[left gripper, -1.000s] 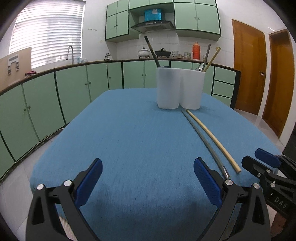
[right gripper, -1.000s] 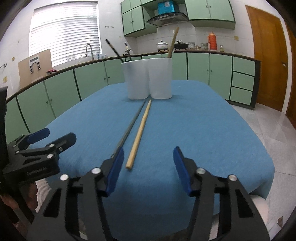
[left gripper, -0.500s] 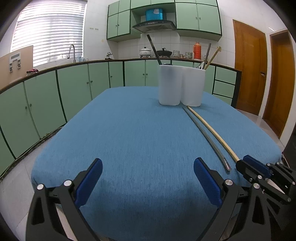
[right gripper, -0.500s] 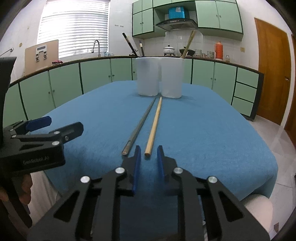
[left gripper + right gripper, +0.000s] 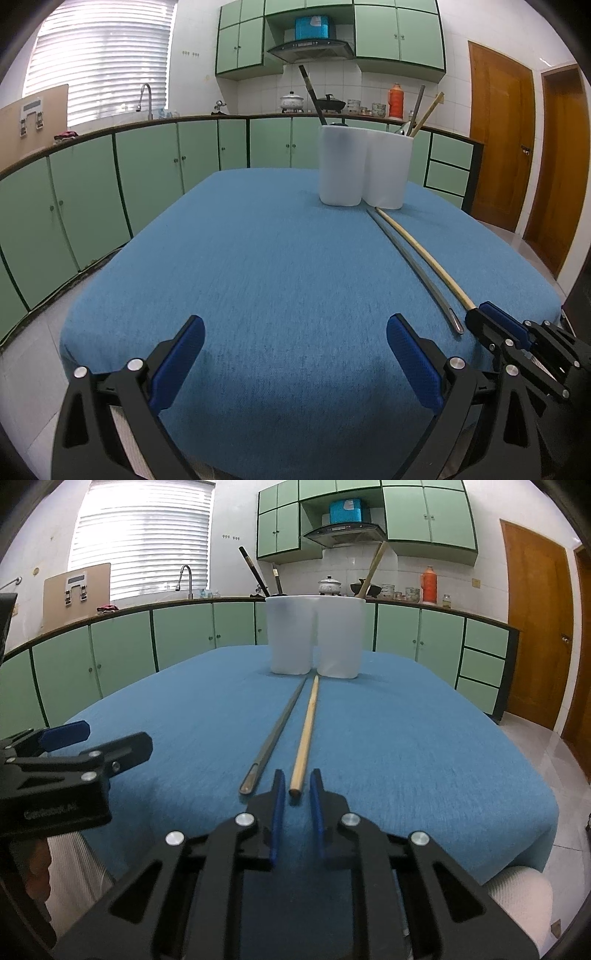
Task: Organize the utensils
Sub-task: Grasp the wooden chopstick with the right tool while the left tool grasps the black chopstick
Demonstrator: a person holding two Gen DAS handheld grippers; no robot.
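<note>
On the blue surface [image 5: 406,738], a wooden chopstick [image 5: 306,731] and a metal one [image 5: 275,734] lie before the white holder [image 5: 316,635]. The right claw [image 5: 297,794] is narrowed around the wooden tip; the left claw [image 5: 295,347] gapes wide.

Blue table [image 5: 258,280] bears holder [image 5: 364,168], two chopsticks [image 5: 304,734].

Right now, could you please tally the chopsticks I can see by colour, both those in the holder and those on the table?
Dark chopsticks: 2, both in the white holder.
Grey metal chopsticks: 2, one on the blue table, one in the holder.
Wooden chopsticks: 2, one on the table, one in the holder.
Total: 6.
</note>
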